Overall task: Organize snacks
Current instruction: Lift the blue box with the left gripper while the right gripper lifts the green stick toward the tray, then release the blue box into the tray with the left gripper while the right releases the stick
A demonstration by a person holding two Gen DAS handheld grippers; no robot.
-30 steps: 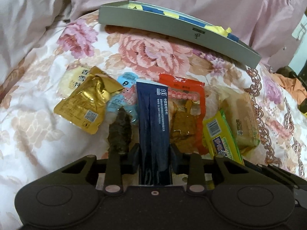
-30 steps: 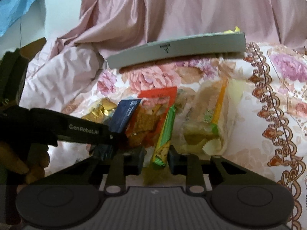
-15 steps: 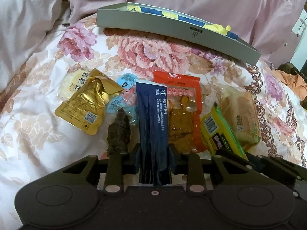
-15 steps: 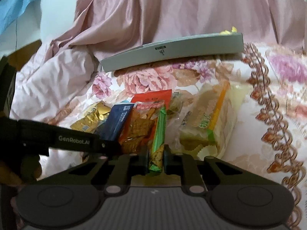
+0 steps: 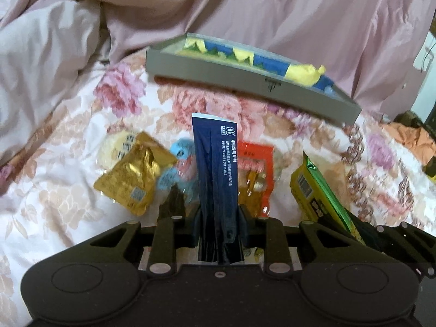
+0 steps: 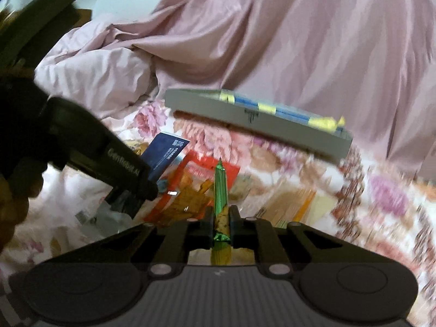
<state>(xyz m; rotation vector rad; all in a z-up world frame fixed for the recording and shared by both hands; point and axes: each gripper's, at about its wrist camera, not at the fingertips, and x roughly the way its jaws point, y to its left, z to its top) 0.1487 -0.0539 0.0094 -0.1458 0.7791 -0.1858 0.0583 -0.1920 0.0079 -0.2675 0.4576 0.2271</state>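
Observation:
My left gripper (image 5: 219, 222) is shut on a long dark blue packet (image 5: 216, 169) and holds it lifted above the bed; the packet also shows in the right wrist view (image 6: 166, 156). My right gripper (image 6: 220, 224) is shut on a green-and-yellow snack bar (image 6: 221, 190), also lifted; the bar shows at the right of the left wrist view (image 5: 318, 190). A flat grey box (image 5: 245, 77) with blue and yellow packets inside lies at the far side of the bed, also in the right wrist view (image 6: 245, 117).
On the floral bedspread (image 5: 68, 190) lie a gold pouch (image 5: 133, 177), a light blue packet (image 5: 174, 171), an orange-red packet (image 5: 256, 174), a dark brown snack (image 5: 174, 201) and a pale bread packet (image 6: 294, 204). Pink bedding (image 5: 245, 13) is piled behind the box.
Both grippers have risen and tilted up with their packets; the blue packet and the green bar are off the bedspread. The grey box now sits lower and nearer in both views.

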